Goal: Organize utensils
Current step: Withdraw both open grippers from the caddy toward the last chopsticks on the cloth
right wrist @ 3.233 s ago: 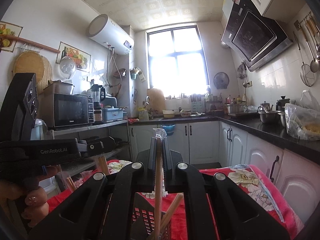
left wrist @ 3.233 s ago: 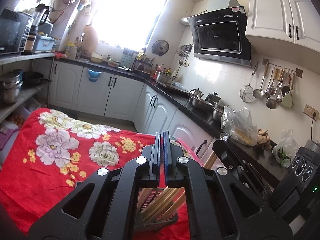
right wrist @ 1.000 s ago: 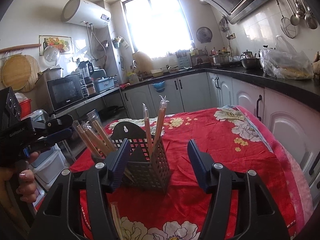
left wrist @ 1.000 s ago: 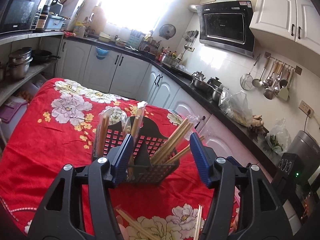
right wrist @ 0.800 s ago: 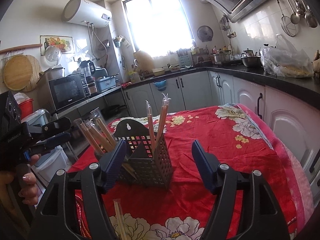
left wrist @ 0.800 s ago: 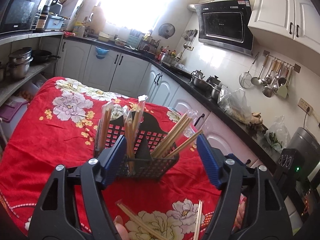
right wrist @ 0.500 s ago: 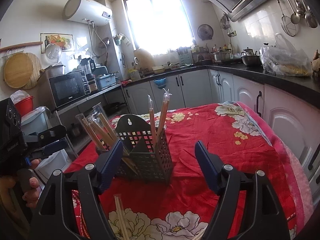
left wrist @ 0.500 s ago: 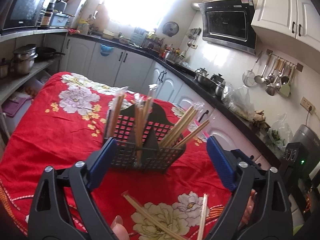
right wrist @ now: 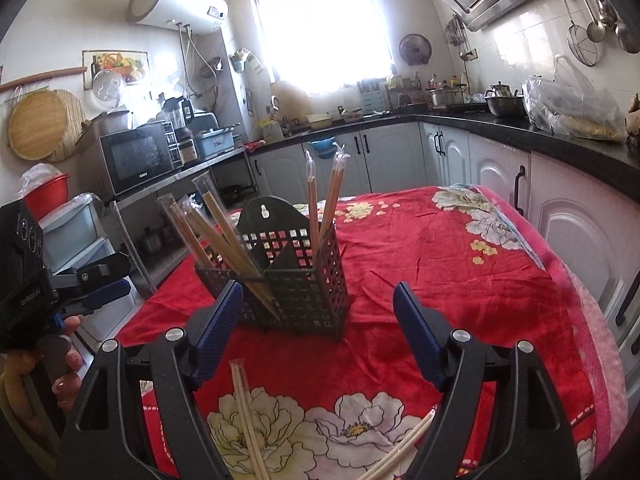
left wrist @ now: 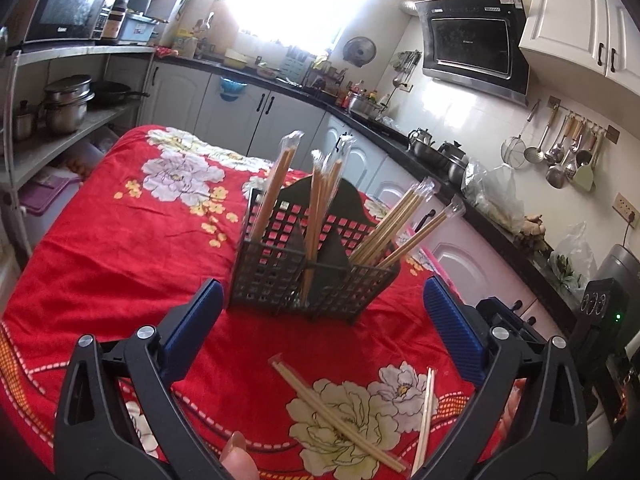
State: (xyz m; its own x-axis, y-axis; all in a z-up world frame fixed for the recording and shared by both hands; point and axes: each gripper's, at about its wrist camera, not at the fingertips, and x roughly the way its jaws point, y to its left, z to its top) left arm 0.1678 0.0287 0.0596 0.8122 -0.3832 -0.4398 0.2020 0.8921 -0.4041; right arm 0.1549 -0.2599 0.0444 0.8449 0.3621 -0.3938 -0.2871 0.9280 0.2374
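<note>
A dark perforated utensil holder (left wrist: 312, 280) stands on the red floral tablecloth (left wrist: 120, 248), with several plastic-wrapped chopstick pairs (left wrist: 400, 220) upright in its compartments. It also shows in the right wrist view (right wrist: 288, 280). Two wrapped chopstick pairs lie flat on the cloth in front: one (left wrist: 336, 412) diagonal, one (left wrist: 426, 420) to its right; in the right wrist view they lie as one pair (right wrist: 248, 416) and another (right wrist: 404, 448). My left gripper (left wrist: 320, 312) is open and empty, just short of the holder. My right gripper (right wrist: 320, 320) is open and empty too.
The left gripper's body (right wrist: 48, 288), held by a hand, shows at the left of the right wrist view. Kitchen cabinets (right wrist: 560, 216) run along the table's right side. A shelf with pots (left wrist: 64, 108) stands left of the table.
Both grippers were shut 3.2 s ago, the right one on a wrapped chopstick pair over the holder; both have opened wide and drawn back, leaving that pair standing in the holder.
</note>
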